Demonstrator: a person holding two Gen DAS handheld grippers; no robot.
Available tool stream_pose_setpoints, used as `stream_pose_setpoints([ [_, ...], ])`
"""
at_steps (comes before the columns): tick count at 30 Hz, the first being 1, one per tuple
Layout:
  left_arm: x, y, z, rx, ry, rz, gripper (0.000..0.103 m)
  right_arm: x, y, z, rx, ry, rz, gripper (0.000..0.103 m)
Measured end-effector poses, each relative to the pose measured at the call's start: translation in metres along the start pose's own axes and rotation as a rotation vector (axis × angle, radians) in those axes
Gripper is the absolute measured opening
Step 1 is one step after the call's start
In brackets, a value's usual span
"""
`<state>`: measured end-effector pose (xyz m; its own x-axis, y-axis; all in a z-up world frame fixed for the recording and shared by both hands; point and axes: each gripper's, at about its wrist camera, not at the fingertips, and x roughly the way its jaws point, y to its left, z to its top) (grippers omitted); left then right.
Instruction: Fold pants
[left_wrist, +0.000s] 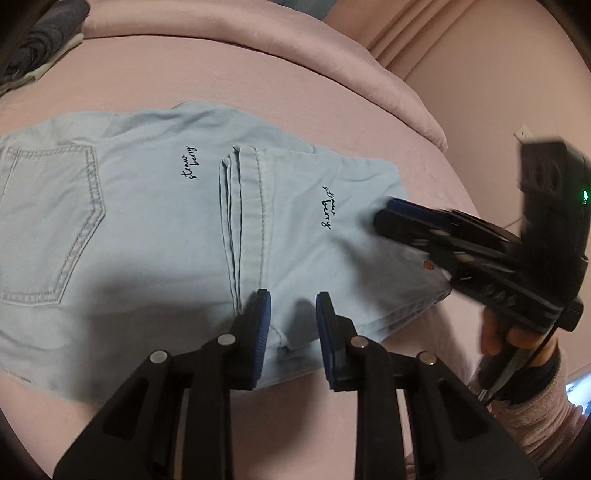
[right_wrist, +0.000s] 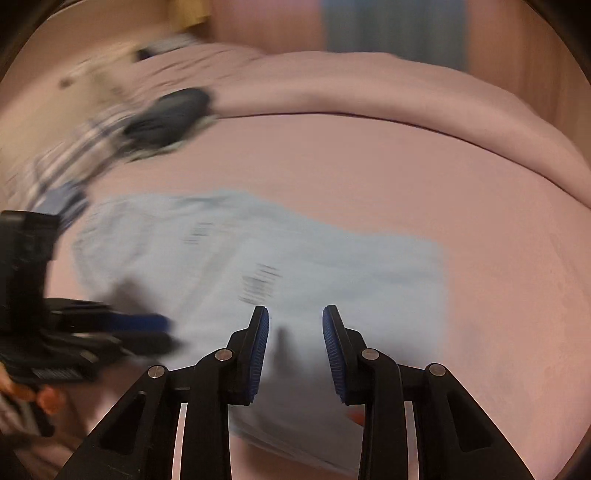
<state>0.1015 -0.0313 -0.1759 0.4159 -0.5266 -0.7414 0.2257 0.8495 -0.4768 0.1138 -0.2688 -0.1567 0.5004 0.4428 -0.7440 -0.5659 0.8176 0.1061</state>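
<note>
Already folded across, the pale blue pants (left_wrist: 147, 221) lie flat on the pink bed (left_wrist: 258, 92), the leg ends laid over the seat so that their hems (left_wrist: 243, 206) form a ridge near the middle of the garment. One back pocket (left_wrist: 51, 225) shows on the seat side of that ridge, and small script lettering sits on either side of it.

At the near edge of the pants, just by the hem ridge, the left gripper (left_wrist: 293, 325) hangs over the cloth with its blue pads well apart and nothing between them. On the folded side of the pants the right gripper (left_wrist: 384, 214) is low over the fabric; in its own view its pads are likewise apart and hold nothing, and that view is heavily smeared, so whether it touches the cloth cannot be told.

Beyond the pants, toward the head of the bed, a rolled pink duvet (left_wrist: 332, 55) runs across, with a pile of dark and striped clothes (left_wrist: 40, 40) off past the pocket end.

The risk, I judge, is in the next pinch: closing on only the top layer at the stacked edge would pull the leg ends off the seat and skew the hems. A quick sweep over the fabric could also drag wrinkles into the fold.
</note>
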Motion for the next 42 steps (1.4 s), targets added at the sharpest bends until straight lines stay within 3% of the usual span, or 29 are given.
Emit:
stream_pose_setpoints([
  [4, 0.005, -0.013, -0.004, 0.003, -0.005, -0.019, 0.027, 0.052, 0.027, 0.022, -0.124, 0.079, 0.019, 0.022],
  [7, -0.007, 0.004, -0.009, 0.001, -0.009, -0.017, 0.026, 0.085, 0.041, 0.042, -0.173, 0.133, -0.005, 0.015],
  [13, -0.022, 0.015, -0.025, -0.009, -0.006, -0.038, 0.026, 0.092, 0.027, 0.054, -0.06, 0.142, 0.079, 0.013],
  [16, -0.024, 0.014, -0.027, 0.002, -0.006, -0.03, 0.027, 0.064, 0.012, 0.049, 0.056, 0.072, 0.116, 0.013],
  [19, -0.025, 0.014, -0.027, -0.002, -0.005, -0.028, 0.027, 0.037, 0.01, 0.034, 0.063, 0.034, 0.082, 0.013],
  [24, -0.024, 0.011, -0.022, -0.001, -0.008, -0.019, 0.027, -0.007, 0.004, -0.017, 0.003, 0.032, -0.071, 0.013],
  [28, -0.023, 0.011, -0.023, 0.004, -0.008, -0.012, 0.027, -0.018, -0.013, -0.071, 0.012, 0.1, -0.114, 0.013],
  [31, -0.024, 0.01, -0.022, 0.015, -0.008, -0.005, 0.027, -0.04, -0.019, -0.095, 0.047, 0.015, -0.081, 0.013],
  [36, -0.024, 0.009, -0.023, 0.02, -0.004, 0.006, 0.027, -0.06, -0.048, -0.088, 0.192, -0.008, -0.022, 0.013],
  [42, -0.023, 0.01, -0.023, 0.021, -0.004, 0.013, 0.027, -0.049, -0.08, -0.036, 0.271, -0.111, -0.125, 0.013],
])
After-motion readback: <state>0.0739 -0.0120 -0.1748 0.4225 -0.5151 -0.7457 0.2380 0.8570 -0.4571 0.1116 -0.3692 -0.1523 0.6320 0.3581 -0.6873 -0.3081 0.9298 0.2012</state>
